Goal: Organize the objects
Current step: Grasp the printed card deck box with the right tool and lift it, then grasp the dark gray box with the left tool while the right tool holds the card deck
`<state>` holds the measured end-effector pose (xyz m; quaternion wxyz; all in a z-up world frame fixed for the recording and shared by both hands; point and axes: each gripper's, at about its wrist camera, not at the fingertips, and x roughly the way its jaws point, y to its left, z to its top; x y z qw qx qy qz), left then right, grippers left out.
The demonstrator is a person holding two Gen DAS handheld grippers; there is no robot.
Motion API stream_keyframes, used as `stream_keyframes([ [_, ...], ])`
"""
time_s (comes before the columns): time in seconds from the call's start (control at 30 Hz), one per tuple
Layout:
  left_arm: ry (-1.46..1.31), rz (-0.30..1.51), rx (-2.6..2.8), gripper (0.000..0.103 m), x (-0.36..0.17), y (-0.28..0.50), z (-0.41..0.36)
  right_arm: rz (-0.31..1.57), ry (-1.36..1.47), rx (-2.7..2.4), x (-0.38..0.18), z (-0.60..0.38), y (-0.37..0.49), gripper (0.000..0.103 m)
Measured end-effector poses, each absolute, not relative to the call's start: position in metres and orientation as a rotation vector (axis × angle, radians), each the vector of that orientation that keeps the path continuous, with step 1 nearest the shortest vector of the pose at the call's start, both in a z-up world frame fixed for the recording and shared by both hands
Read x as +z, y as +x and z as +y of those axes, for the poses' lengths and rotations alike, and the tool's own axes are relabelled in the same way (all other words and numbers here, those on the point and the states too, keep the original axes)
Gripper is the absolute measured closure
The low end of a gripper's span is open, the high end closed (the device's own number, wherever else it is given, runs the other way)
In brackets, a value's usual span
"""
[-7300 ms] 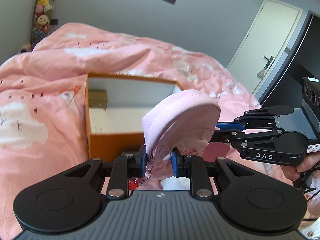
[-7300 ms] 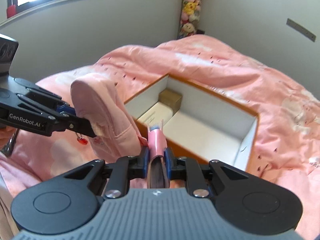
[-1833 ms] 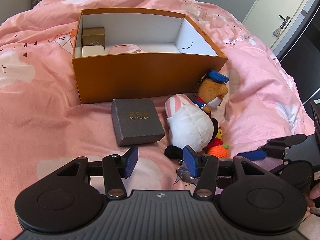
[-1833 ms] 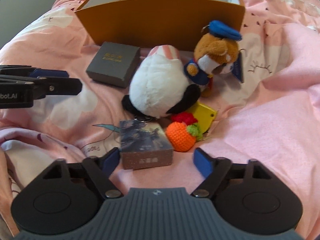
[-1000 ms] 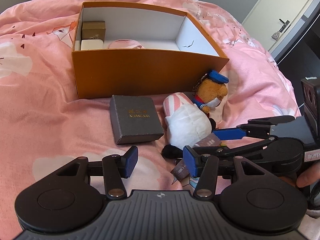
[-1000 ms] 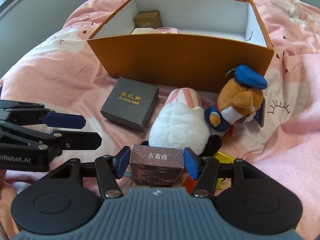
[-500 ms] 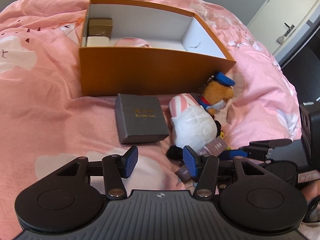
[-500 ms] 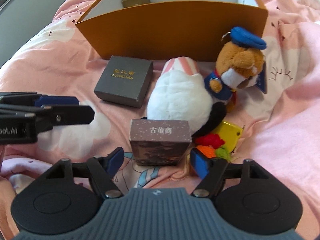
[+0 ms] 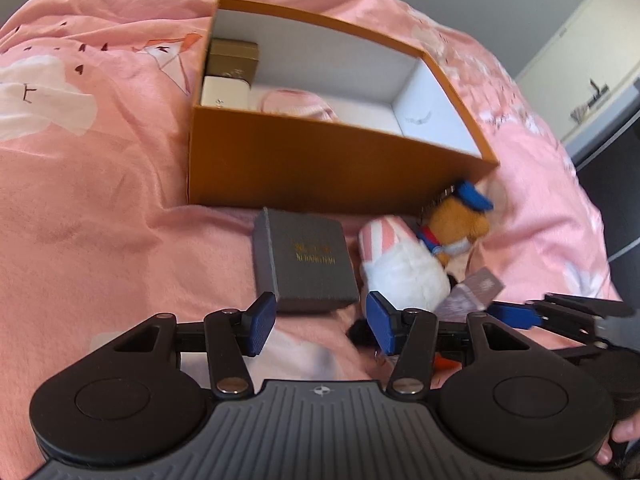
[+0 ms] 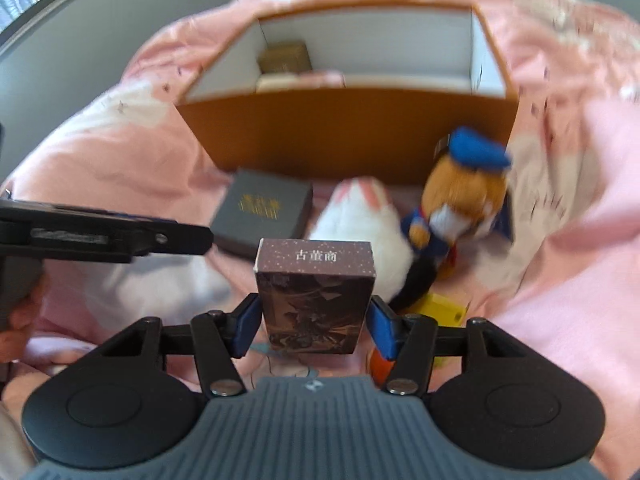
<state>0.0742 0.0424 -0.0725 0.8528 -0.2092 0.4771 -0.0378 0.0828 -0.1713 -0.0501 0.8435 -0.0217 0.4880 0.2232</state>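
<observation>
An orange box (image 9: pixel 320 164) (image 10: pixel 352 132) stands open on the pink bed; inside it are a gold box (image 9: pixel 234 58), a cream box (image 9: pixel 224 94) and a pink pouch (image 9: pixel 296 106). My right gripper (image 10: pixel 316 330) is shut on a dark purple card box (image 10: pixel 316 300) and holds it above the bedding; the card box shows at right in the left wrist view (image 9: pixel 476 288). My left gripper (image 9: pixel 320 324) is open and empty, just short of a grey gift box (image 9: pixel 308 266) (image 10: pixel 264 208). A white plush (image 9: pixel 400 264) and a brown sailor plush (image 9: pixel 460 216) lie beside the grey box.
A yellow item (image 10: pixel 444 308) and an orange knitted item (image 10: pixel 378 364) lie under my right gripper's right finger. The pink duvet (image 9: pixel 100 200) is rumpled. A door (image 9: pixel 580 80) and dark furniture stand beyond the bed's right side.
My right gripper has closed on the dark purple card box and lifted it off the bedding. My left gripper has moved closer to the grey gift box, still open.
</observation>
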Motion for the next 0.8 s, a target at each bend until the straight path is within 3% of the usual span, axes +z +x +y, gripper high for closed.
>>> stream_keyframes([
  [0.27, -0.556, 1.044, -0.070, 0.042, -0.085, 0.107, 0.063, 0.979, -0.029, 0.454, -0.025, -0.177, 0.116, 0.044],
  [0.63, -0.757, 1.157, -0.030, 0.038, -0.142, 0.131, 0.080, 1.060, 0.038, 0.414, -0.059, -0.179, 0.162, 0.044],
  [0.8, -0.780, 1.120, -0.040, 0.054, -0.140, 0.131, 0.083, 1.083, 0.064, 0.426, -0.062, -0.181, 0.168, 0.044],
])
